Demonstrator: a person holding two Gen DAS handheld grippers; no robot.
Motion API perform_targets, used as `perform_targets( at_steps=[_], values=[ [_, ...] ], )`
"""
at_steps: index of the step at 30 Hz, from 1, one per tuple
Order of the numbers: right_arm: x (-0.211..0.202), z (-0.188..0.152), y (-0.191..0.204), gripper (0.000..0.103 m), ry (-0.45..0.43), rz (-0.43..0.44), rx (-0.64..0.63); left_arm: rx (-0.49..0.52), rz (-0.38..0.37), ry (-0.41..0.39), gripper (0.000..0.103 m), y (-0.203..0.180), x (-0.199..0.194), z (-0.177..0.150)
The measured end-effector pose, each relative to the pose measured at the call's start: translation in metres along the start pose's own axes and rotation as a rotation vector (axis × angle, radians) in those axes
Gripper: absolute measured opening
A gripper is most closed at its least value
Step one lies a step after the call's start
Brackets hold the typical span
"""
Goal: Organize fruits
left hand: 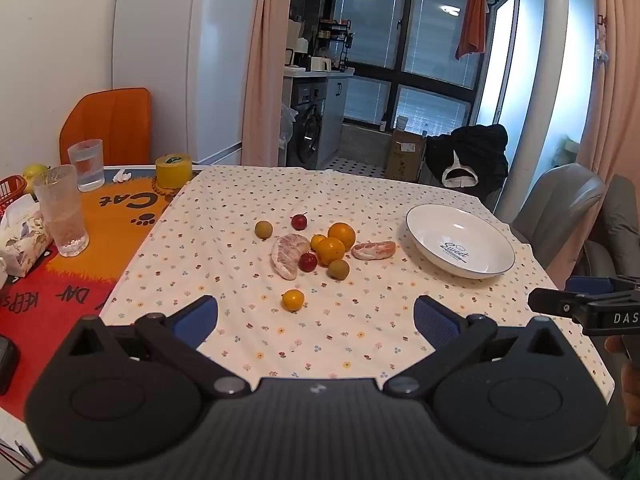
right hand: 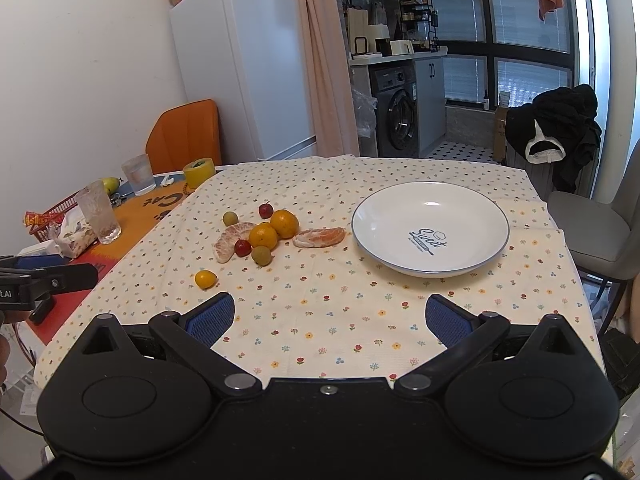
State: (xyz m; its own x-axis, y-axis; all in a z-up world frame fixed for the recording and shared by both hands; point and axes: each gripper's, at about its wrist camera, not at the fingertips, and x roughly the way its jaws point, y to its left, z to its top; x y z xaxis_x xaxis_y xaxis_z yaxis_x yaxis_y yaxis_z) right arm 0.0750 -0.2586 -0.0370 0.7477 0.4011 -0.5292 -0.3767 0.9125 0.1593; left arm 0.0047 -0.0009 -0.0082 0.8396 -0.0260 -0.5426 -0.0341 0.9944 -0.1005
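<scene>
The fruits lie loose in a cluster on the floral tablecloth (right hand: pixel 320 320), left of the white plate (right hand: pixel 430 200), none of them on it. At the heart sit two oranges (right hand: pixel 284 223) touching each other. Just left of them a pale peeled citrus wedge (right hand: pixel 229 242) lies curved, its long axis running from the far right toward the near left. To their right, an orange peeled segment (right hand: pixel 320 237) lies crosswise, its long axis pointing at the plate's rim. Two small red fruits (right hand: pixel 265 210), two greenish round ones (right hand: pixel 261 256) and a tiny yellow one ring the oranges. One small yellow-orange fruit (right hand: pixel 205 279) sits apart, nearer the grippers.

The left gripper (left hand: pixel 316 320) and right gripper (right hand: pixel 330 318) both hover low over the near cloth, fingers spread wide, gripping nothing.

Farther left stand two glasses (left hand: pixel 64 210) and a yellow tape roll (left hand: pixel 174 170).
</scene>
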Motion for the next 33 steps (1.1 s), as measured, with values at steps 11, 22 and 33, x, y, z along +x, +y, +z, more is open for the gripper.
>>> perform_targets(
  at_steps=[11,22,33],
  values=[
    [0.0000,0.0003,-0.0004,0.103,0.000,0.000,0.000,0.000,0.000,-0.001,0.103,0.0007,-0.0003,0.0005],
    [-0.0003,0.0009,-0.0006,0.103,-0.002,0.000,-0.001,0.003,0.003,-0.009,0.103,0.0037,-0.0025,0.0031],
    [0.0009,0.0034,0.0003,0.103,-0.002,0.009,-0.008,0.004,0.002,-0.010,0.103,0.0034,-0.0026,0.0024]
  ],
)
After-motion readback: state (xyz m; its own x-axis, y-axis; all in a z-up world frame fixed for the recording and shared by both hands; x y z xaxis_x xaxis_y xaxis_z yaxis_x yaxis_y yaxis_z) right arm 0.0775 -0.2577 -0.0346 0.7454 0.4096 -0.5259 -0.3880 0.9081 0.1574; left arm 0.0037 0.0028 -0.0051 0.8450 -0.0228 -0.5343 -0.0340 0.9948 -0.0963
